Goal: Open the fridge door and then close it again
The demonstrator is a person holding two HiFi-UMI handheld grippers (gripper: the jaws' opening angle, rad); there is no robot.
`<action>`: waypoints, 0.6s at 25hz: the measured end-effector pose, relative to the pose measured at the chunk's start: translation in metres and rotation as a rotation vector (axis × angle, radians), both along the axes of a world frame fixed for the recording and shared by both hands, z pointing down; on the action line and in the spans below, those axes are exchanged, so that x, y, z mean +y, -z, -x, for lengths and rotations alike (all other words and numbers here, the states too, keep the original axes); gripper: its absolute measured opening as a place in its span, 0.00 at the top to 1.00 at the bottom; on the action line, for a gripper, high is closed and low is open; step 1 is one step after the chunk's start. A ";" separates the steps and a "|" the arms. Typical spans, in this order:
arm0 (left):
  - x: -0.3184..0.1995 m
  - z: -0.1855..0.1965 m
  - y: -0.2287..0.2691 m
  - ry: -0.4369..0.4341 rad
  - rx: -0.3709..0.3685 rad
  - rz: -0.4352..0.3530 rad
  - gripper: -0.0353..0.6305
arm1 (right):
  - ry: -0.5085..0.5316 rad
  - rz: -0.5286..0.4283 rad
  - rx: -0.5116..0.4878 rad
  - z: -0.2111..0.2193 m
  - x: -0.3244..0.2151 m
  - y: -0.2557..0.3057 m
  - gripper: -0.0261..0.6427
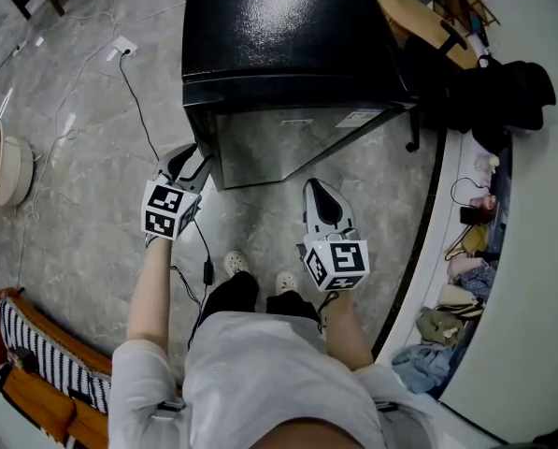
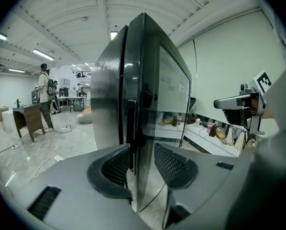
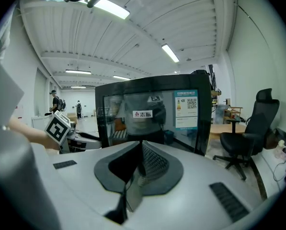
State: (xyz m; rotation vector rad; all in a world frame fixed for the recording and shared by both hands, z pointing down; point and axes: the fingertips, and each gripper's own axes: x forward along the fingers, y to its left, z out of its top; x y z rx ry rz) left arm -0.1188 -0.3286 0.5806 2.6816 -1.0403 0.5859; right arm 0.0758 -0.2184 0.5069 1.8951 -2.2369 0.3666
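The black fridge [image 1: 288, 36] stands on the floor ahead of me, its glass door [image 1: 297, 143] facing me and lying against the body. My left gripper [image 1: 187, 162] is at the door's left front corner. In the left gripper view its jaws [image 2: 142, 162] stand open, and the door's dark edge with the handle strip [image 2: 131, 123] shows in the gap, untouched by the pads. My right gripper [image 1: 323, 199] hangs in front of the door's lower right part, apart from it. Its jaws [image 3: 142, 164] are shut with nothing in them.
Cables [image 1: 134, 92] and a power strip [image 1: 121, 47] lie on the floor left of the fridge. A black office chair [image 3: 250, 128] stands to its right. A cluttered shelf [image 1: 465, 251] runs along the right wall. A person [image 2: 44, 95] stands far off.
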 end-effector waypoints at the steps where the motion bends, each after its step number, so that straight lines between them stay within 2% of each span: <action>1: -0.001 -0.002 -0.001 -0.004 0.001 0.004 0.72 | -0.004 0.002 0.000 -0.001 0.000 -0.001 0.92; 4: -0.003 -0.007 -0.003 -0.019 -0.007 0.003 0.72 | -0.011 0.006 0.003 -0.002 0.001 -0.002 0.92; 10: -0.009 -0.006 -0.004 0.007 -0.010 0.000 0.73 | -0.021 0.005 0.007 -0.007 0.001 -0.001 0.92; 15: -0.009 -0.005 -0.004 0.027 0.002 0.030 0.76 | -0.020 0.004 0.008 -0.008 0.004 0.000 0.92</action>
